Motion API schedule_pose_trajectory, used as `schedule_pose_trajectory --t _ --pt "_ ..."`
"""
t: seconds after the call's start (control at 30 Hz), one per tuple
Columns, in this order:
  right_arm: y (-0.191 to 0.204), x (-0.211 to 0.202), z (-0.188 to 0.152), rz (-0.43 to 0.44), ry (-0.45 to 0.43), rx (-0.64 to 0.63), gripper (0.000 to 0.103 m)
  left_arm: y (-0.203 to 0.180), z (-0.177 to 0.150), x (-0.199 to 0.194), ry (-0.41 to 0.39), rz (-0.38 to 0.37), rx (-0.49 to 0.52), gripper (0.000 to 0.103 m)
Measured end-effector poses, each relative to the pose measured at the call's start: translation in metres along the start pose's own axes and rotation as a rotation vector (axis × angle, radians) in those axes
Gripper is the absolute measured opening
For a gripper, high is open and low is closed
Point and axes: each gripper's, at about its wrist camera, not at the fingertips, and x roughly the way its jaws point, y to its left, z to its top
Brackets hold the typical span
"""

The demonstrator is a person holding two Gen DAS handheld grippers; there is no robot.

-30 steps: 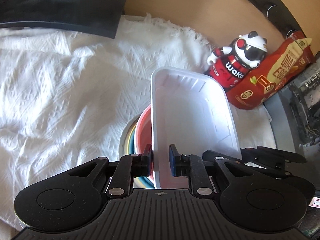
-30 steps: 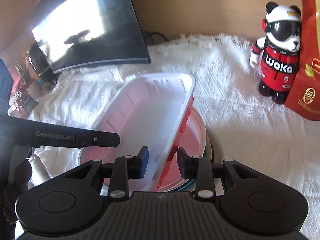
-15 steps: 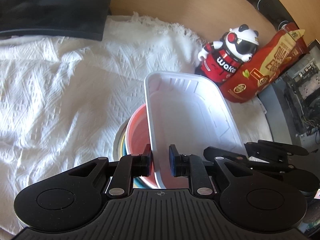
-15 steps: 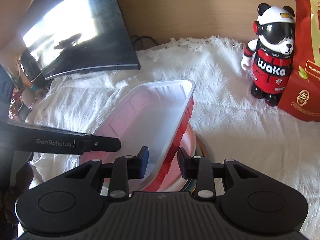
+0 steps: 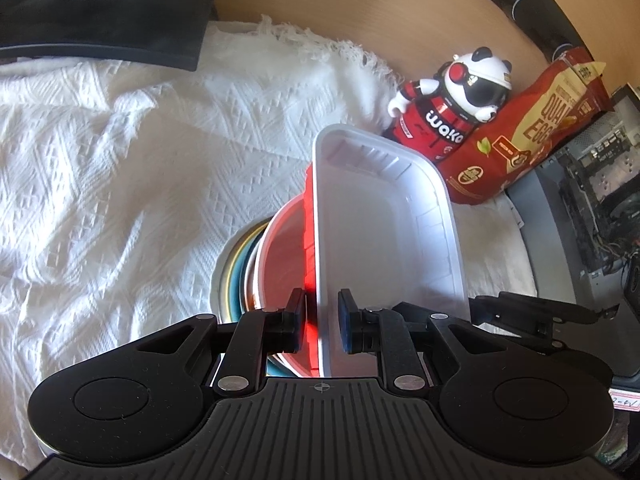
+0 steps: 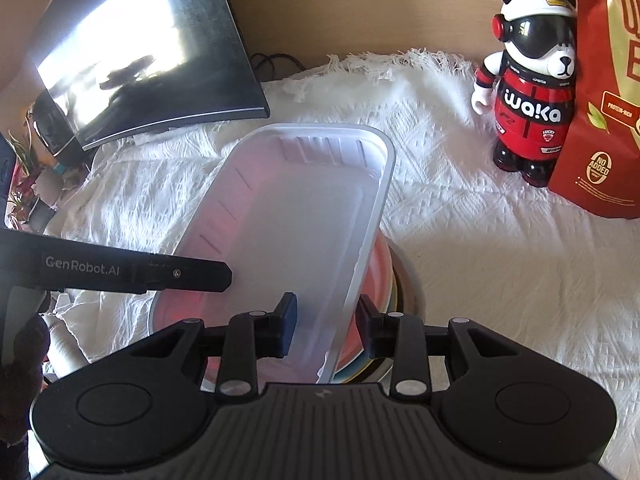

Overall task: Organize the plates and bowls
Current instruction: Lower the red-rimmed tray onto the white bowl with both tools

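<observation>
A white rectangular tray (image 5: 384, 224) with a red underside lies tilted over a stack of round plates and bowls (image 5: 248, 276), the top one red. My left gripper (image 5: 321, 322) is shut on the tray's left rim. In the right wrist view the same tray (image 6: 296, 216) shows. My right gripper (image 6: 326, 326) straddles its right rim with a gap on both sides, so it is open. The stack (image 6: 390, 280) peeks out under the tray. The left gripper's finger (image 6: 132, 270) reaches in from the left.
A white textured cloth (image 5: 120, 168) covers the table. A panda figurine (image 6: 528, 96) and a red snack bag (image 6: 608, 92) stand at the back right. A dark curved monitor (image 6: 136, 52) leans at the back left. A computer case (image 5: 592, 216) stands at the right.
The tray has been tilted and shifted a little over the stack. The right gripper's fingers have spread slightly wider around the rim. The left gripper keeps its hold.
</observation>
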Motion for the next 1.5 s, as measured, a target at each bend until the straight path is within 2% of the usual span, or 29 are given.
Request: schedule_pose_trajectory --t 0.33,0.67,0.83,1.13,1.3,1.5 --pt "0.01 -0.012 0.0 0.009 -0.014 -0.033 0.037 -0.003 -0.006 -0.011 -0.006 0.016 0.007 0.019" --pt "0.013 -0.012 -0.005 -0.007 0.013 -0.052 0.039 0.001 -0.012 -0.014 0.012 0.018 -0.003 0.02" --pt "0.011 -0.018 -0.003 -0.011 -0.01 -0.037 0.04 -0.001 -0.009 -0.019 -0.004 0.016 -0.004 0.02" --pt "0.014 -0.02 0.008 -0.017 -0.051 -0.017 0.038 0.0 0.003 -0.022 -0.02 -0.015 -0.03 0.021" --pt "0.015 -0.025 0.007 -0.017 -0.063 -0.029 0.038 0.001 0.003 -0.021 0.014 -0.047 -0.038 0.021" --pt "0.01 -0.022 0.005 -0.021 -0.046 -0.01 0.038 0.003 0.004 -0.016 0.029 -0.049 -0.038 0.021"
